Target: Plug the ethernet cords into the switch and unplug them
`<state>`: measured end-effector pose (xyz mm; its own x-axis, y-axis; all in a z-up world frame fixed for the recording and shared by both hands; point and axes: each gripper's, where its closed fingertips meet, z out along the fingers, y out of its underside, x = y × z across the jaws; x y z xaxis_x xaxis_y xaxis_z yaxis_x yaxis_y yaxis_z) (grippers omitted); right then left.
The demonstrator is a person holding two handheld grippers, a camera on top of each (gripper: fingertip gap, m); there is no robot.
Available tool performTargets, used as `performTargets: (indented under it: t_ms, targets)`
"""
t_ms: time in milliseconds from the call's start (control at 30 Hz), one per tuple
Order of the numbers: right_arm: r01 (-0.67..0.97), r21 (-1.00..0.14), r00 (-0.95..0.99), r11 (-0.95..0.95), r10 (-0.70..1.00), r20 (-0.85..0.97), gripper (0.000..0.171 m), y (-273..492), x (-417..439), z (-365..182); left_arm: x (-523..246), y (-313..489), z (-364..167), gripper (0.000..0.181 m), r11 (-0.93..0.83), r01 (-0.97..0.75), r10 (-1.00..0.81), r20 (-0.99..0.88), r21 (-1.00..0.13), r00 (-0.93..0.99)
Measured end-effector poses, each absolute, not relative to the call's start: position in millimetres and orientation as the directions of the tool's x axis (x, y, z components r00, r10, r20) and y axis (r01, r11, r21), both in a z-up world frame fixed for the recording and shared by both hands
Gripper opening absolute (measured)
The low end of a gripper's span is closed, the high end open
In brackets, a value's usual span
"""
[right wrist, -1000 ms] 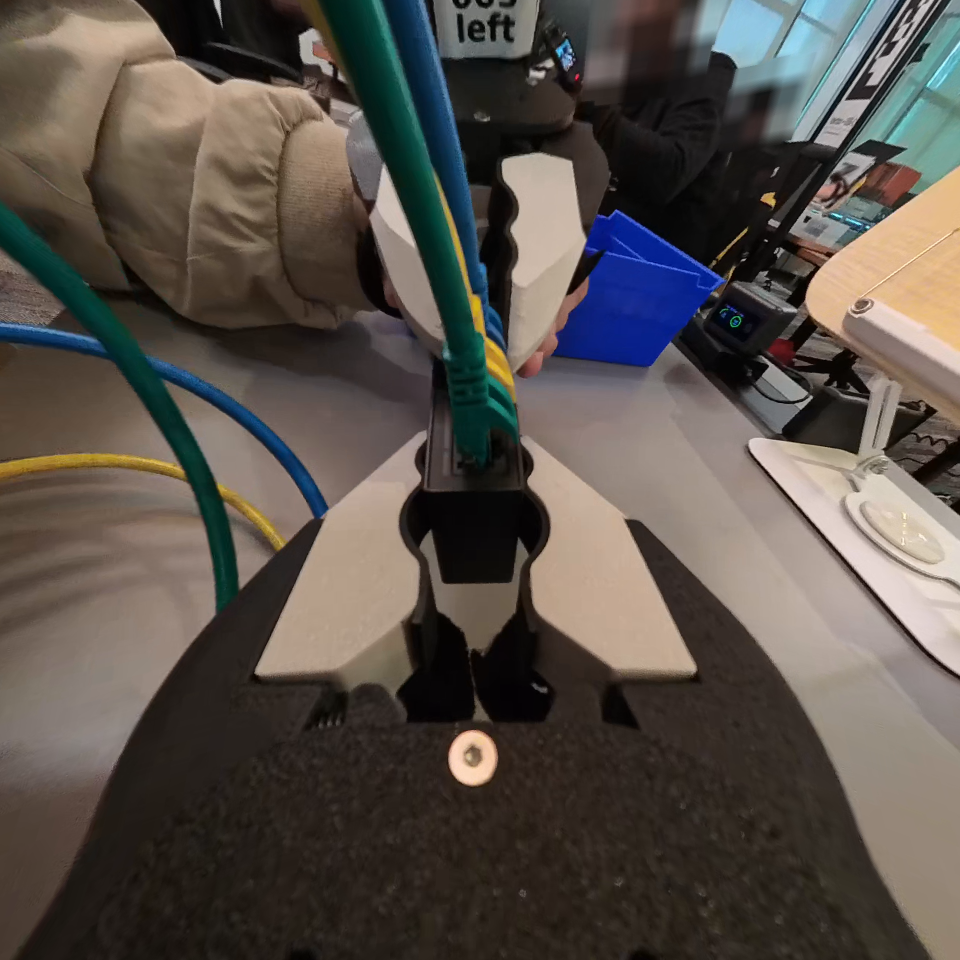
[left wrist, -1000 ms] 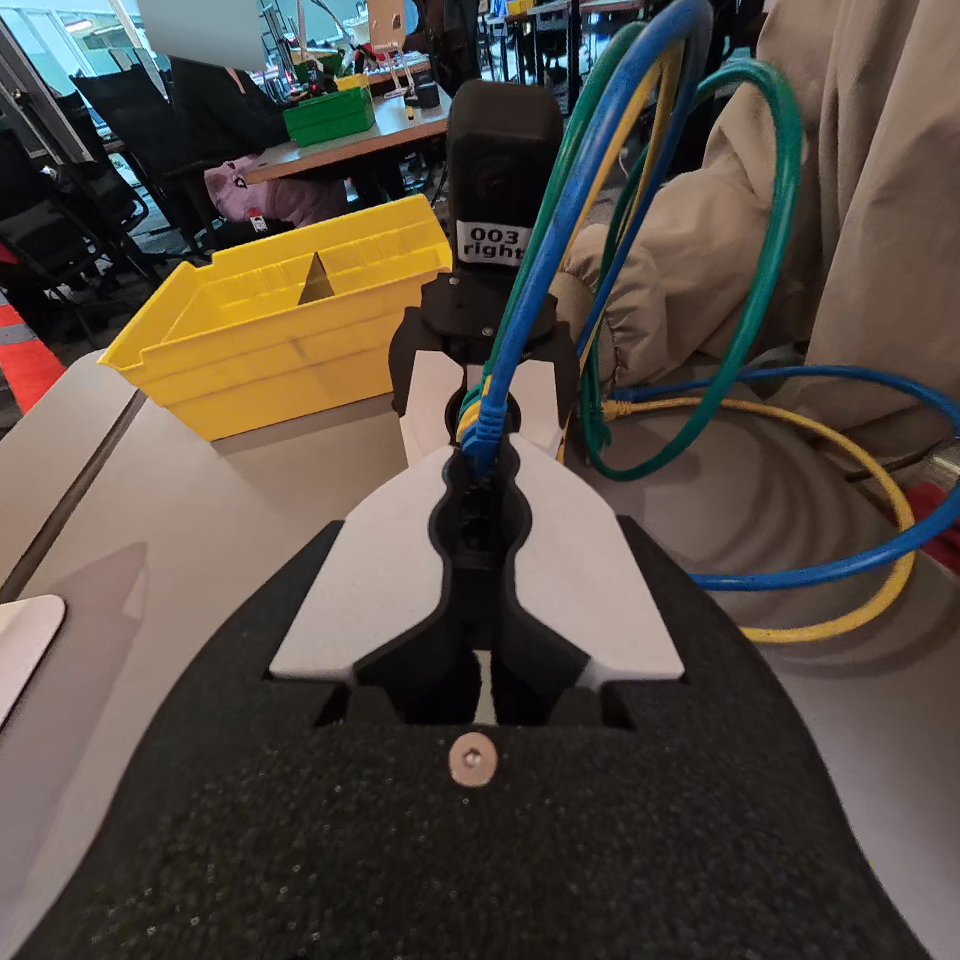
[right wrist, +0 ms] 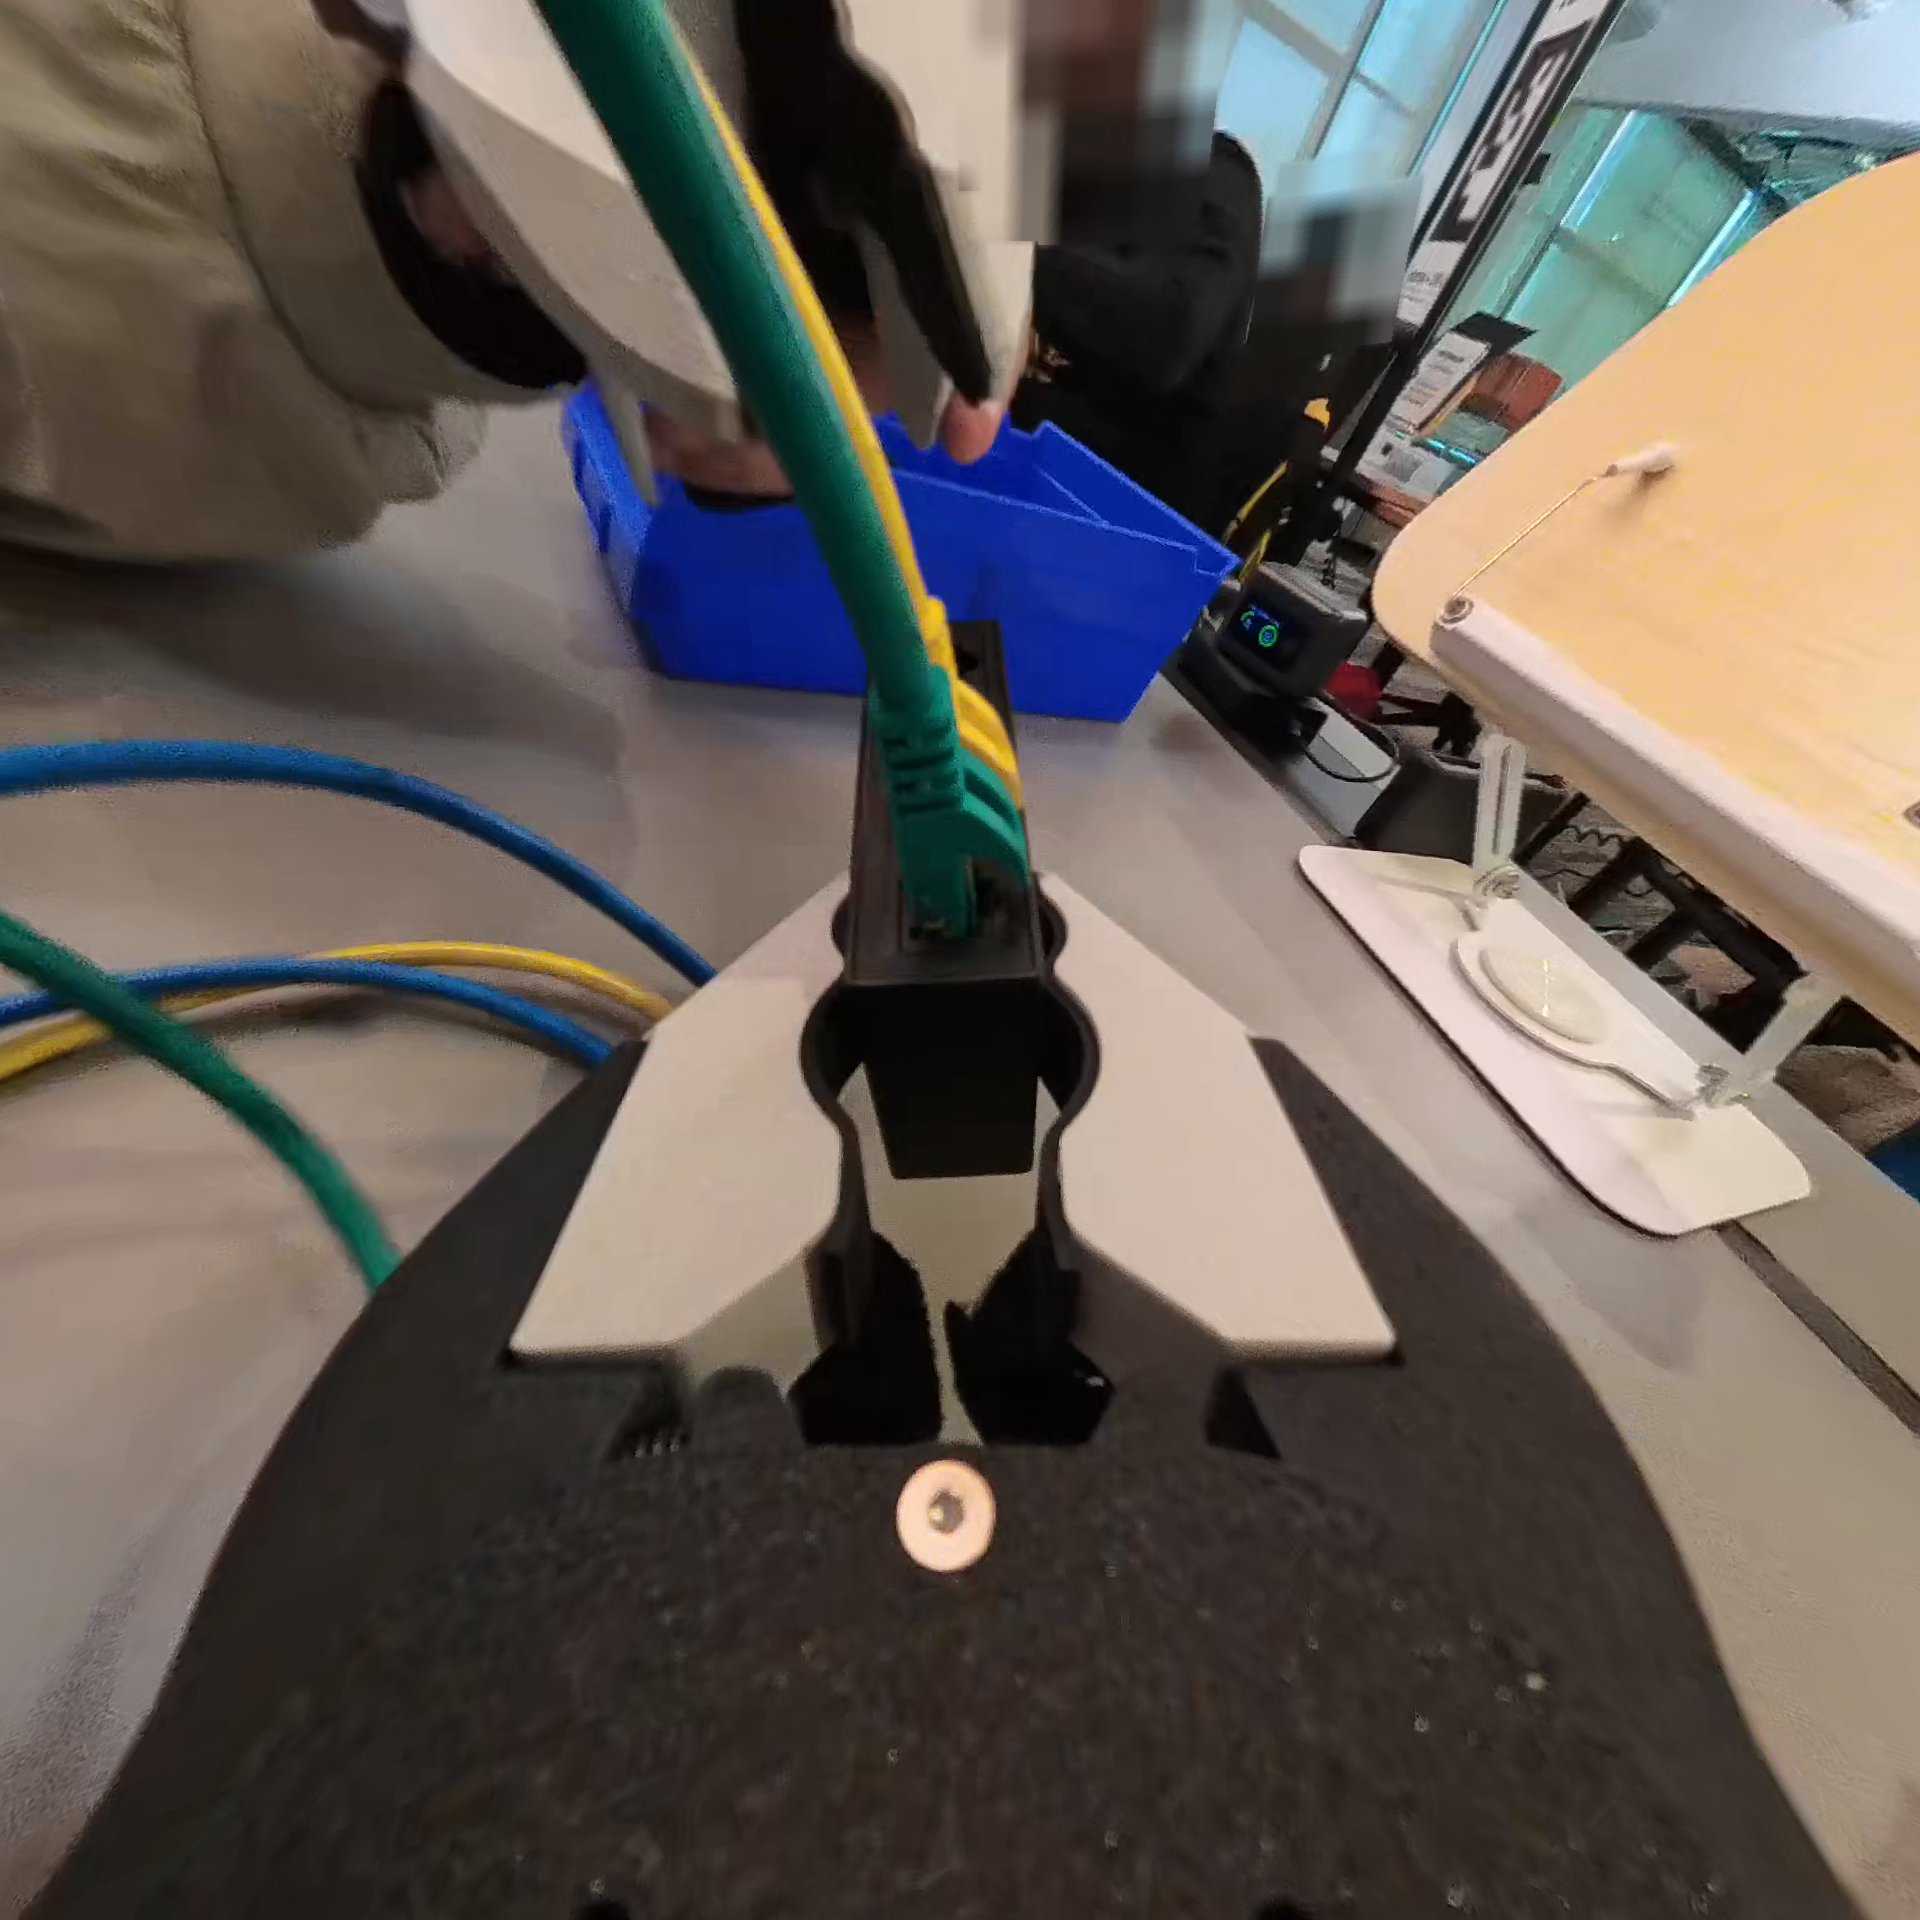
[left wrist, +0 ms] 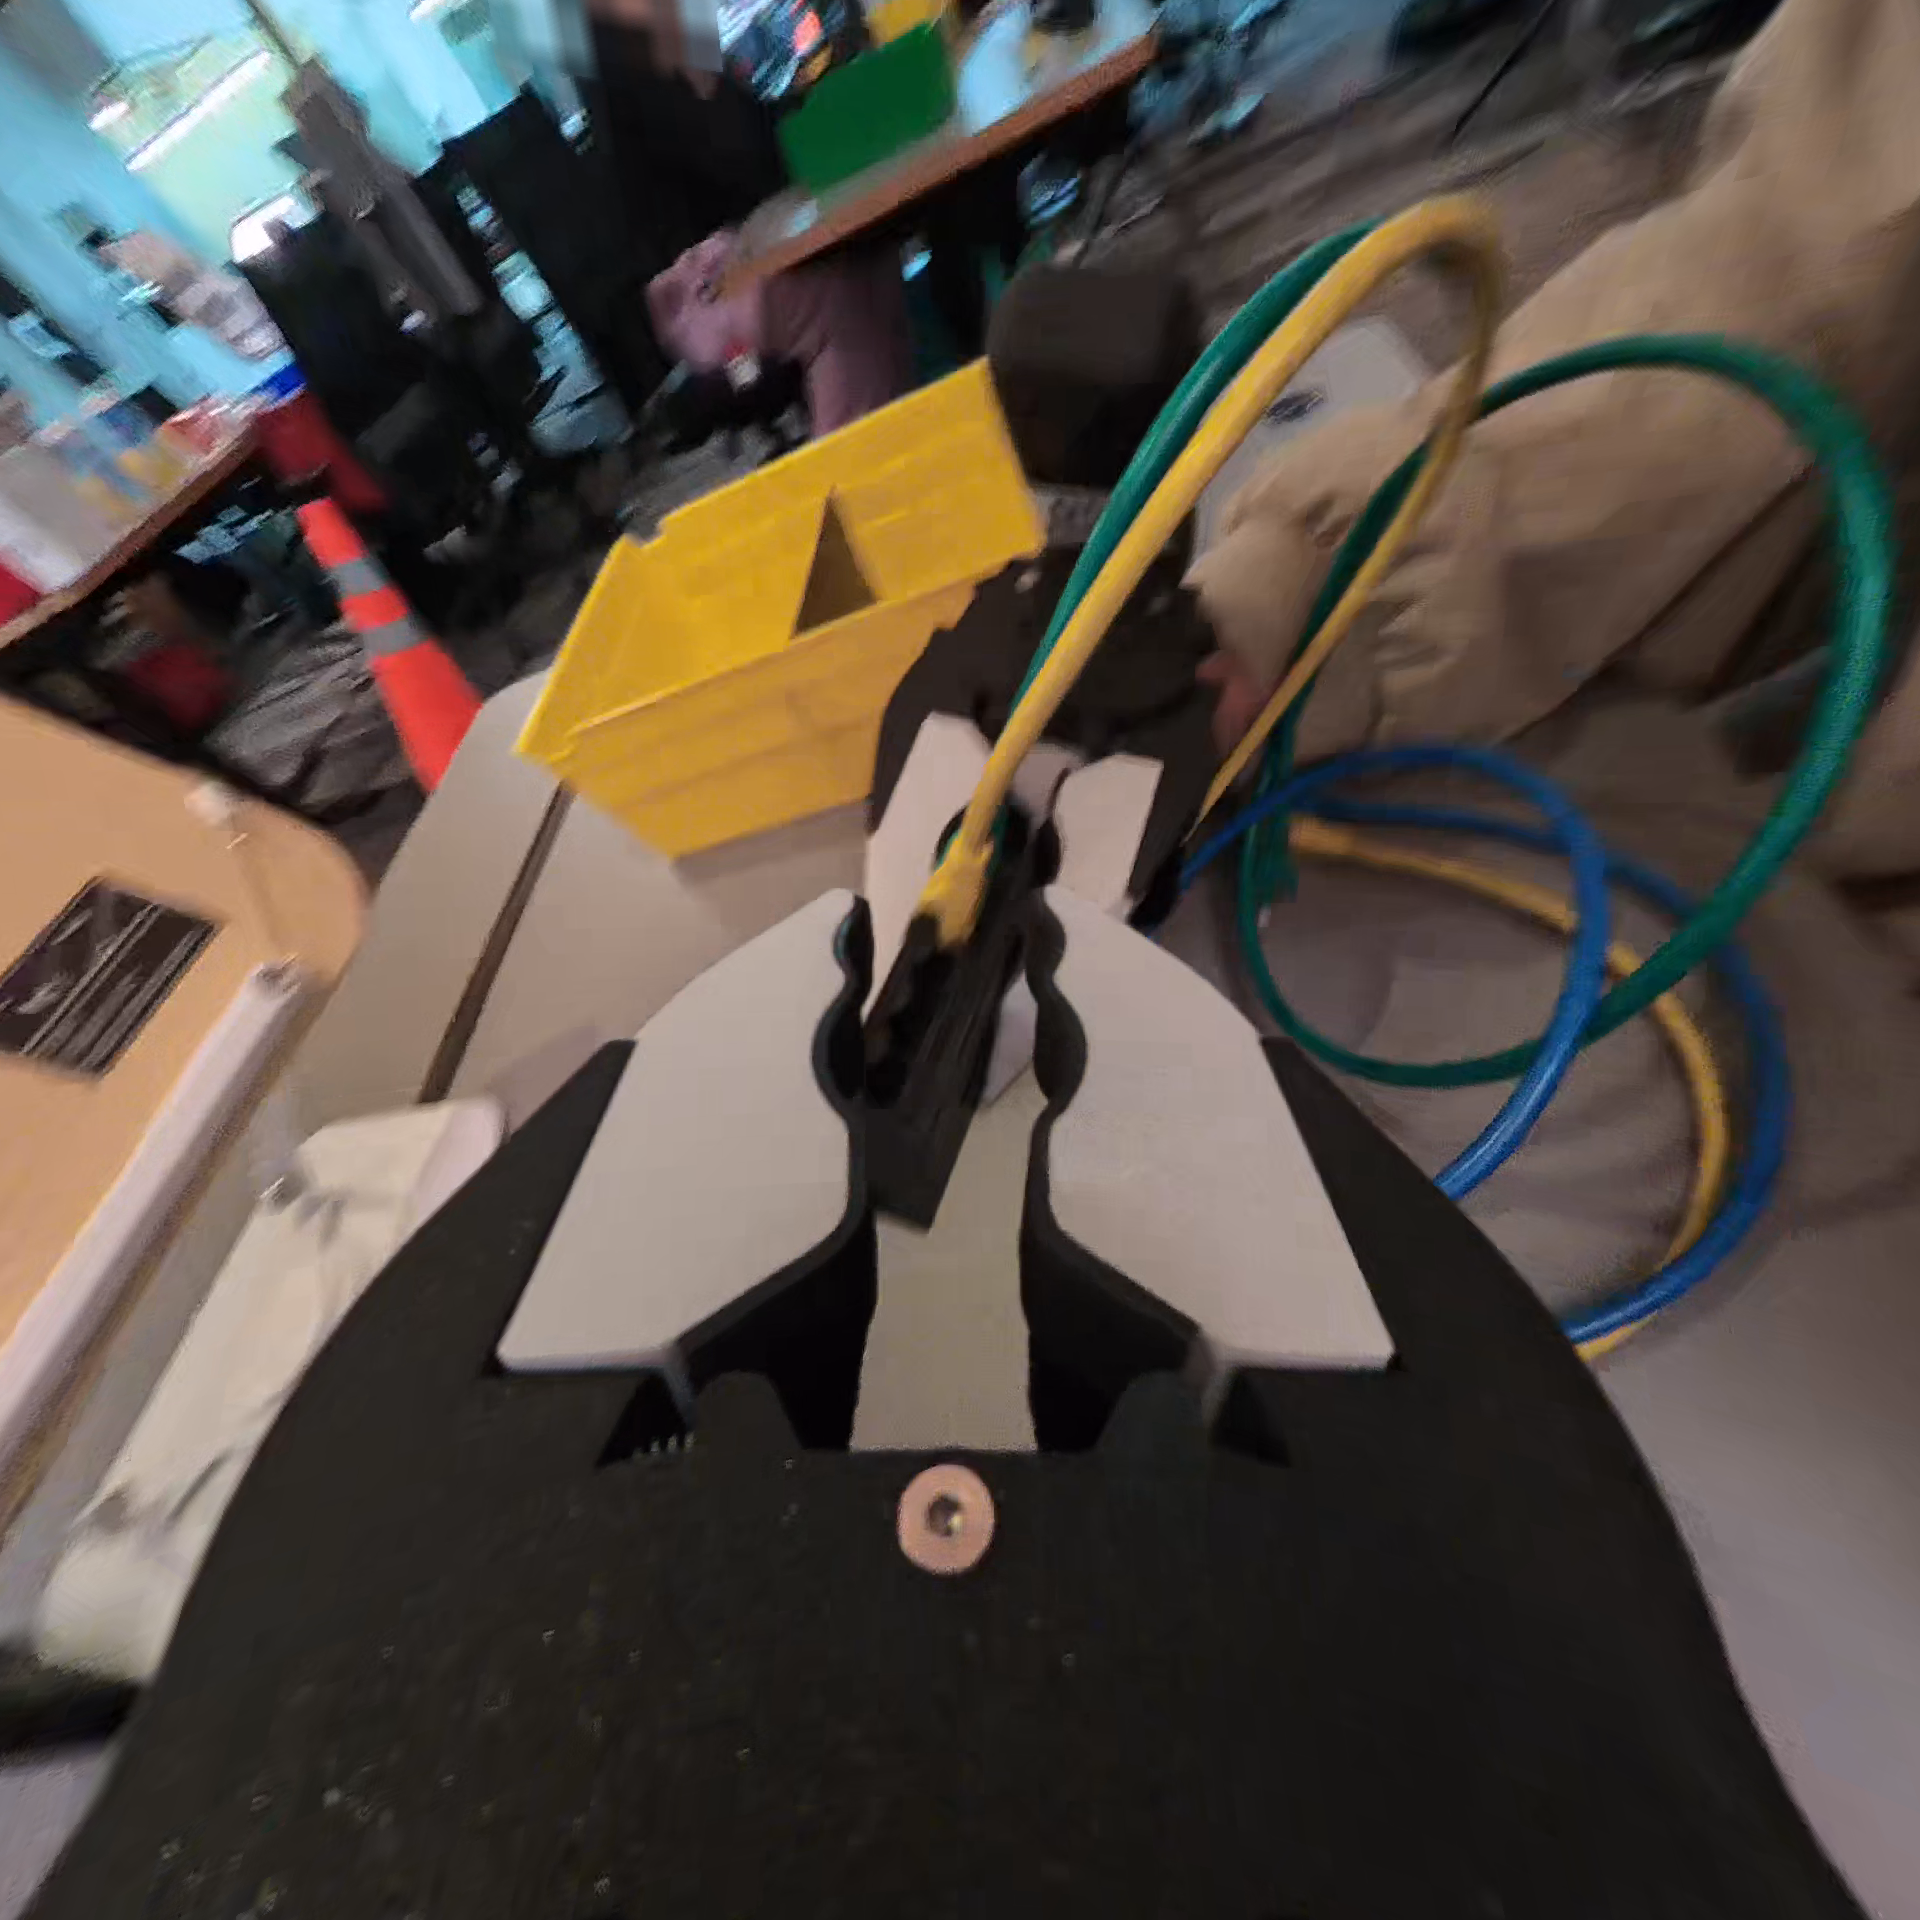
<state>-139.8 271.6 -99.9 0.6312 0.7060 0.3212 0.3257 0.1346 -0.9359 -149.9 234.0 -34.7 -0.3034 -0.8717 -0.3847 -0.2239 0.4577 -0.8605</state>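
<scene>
My right gripper is shut on one end of the black switch and holds it just above the grey table. A green plug sits in the nearest port, with a yellow plug behind it. My left gripper hangs open and empty above the switch's far end. In the left wrist view my left gripper frames the tilted switch and the yellow plug, with my right gripper beyond. The blue cord lies loose on the table, also in the right wrist view.
A yellow bin stands behind the right gripper and a blue bin behind the left one. A white stand base with a tilted wooden board is on one side. Cord loops and a beige sleeve fill the other. Tip to tip, the grippers are about 8 centimeters apart.
My left gripper was shut on the blue plug in the switch. It is now open and raised, and the blue cord is out of the switch and down on the table.
</scene>
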Motion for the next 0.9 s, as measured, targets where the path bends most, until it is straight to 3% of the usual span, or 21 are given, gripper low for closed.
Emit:
performTargets:
  t_ms: [33,100,400,533,900]
  targets:
    - [0.306,-0.942,0.637,0.139,0.705,0.312,0.027,271,-140,-97,-145,226,-33,0.027,0.442,-0.207,-0.869,-0.359,-0.873,-0.341]
    - [0.267,-0.953,0.637,0.141,0.716,0.284,0.027,269,-141,-91,-136,223,-39,0.021,0.447,-0.232,-0.858,-0.340,-0.864,-0.386]
    - [0.278,-0.948,0.623,0.152,0.723,0.299,0.027,265,-139,-90,-121,230,-58,0.024,0.428,-0.280,-0.852,-0.279,-0.860,-0.444]
    - [0.311,-0.938,0.609,0.155,0.725,0.322,0.027,264,-143,-94,-118,226,-59,0.016,0.449,-0.224,-0.829,-0.310,-0.865,-0.465]
    - [0.398,-0.906,0.604,0.145,0.702,0.377,0.026,267,-134,-102,-111,226,-66,0.015,0.463,-0.183,-0.825,-0.346,-0.867,-0.447]
